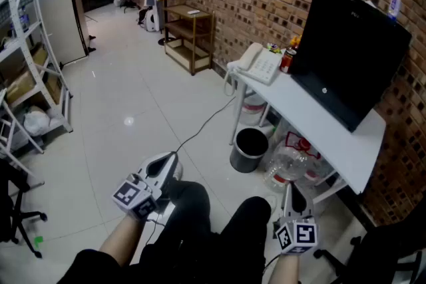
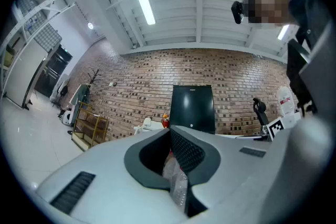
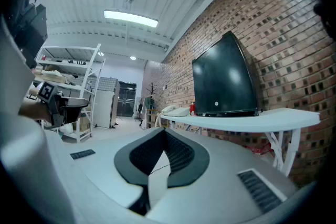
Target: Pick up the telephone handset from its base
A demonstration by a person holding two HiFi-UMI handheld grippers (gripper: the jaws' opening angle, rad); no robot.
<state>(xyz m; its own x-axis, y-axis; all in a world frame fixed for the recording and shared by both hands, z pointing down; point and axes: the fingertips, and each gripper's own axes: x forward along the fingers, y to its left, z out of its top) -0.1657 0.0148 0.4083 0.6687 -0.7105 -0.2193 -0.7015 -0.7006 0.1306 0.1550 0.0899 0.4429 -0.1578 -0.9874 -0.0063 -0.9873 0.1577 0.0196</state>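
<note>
Nearest: left gripper (image 1: 172, 159) & right gripper (image 1: 291, 189) sit low over the person's lap, both w/ jaws closed tip to tip and nothing btwn them in either gripper view. So step in hand = pre-reach, I'd say: pick not started, handset on its base. Past the knees, under the table, a black bin (image 1: 249, 149) & a clear water bottle (image 1: 287, 166) on the floor. White table (image 1: 333, 136) runs along the brick wall at right, well apart from both grippers. Telephone (image 1: 258, 64) is at the table's far left end, just beside a red can (image 1: 287, 60), w/ a big black monitor (image 1: 349, 53) to its right. Handset (image 1: 247, 58) lies along the base's left side, seated in the cradle. It's off-white, looks like smooth plastic, prob. light. Cord (image 1: 228, 80) hangs off the table edge. Too small to tell more. Nxt move, as I judge it: carry one gripper out to that far left end, open jaws enough for the handset's middle, close across it, lift straight up, mind the cord tugging the base.
</note>
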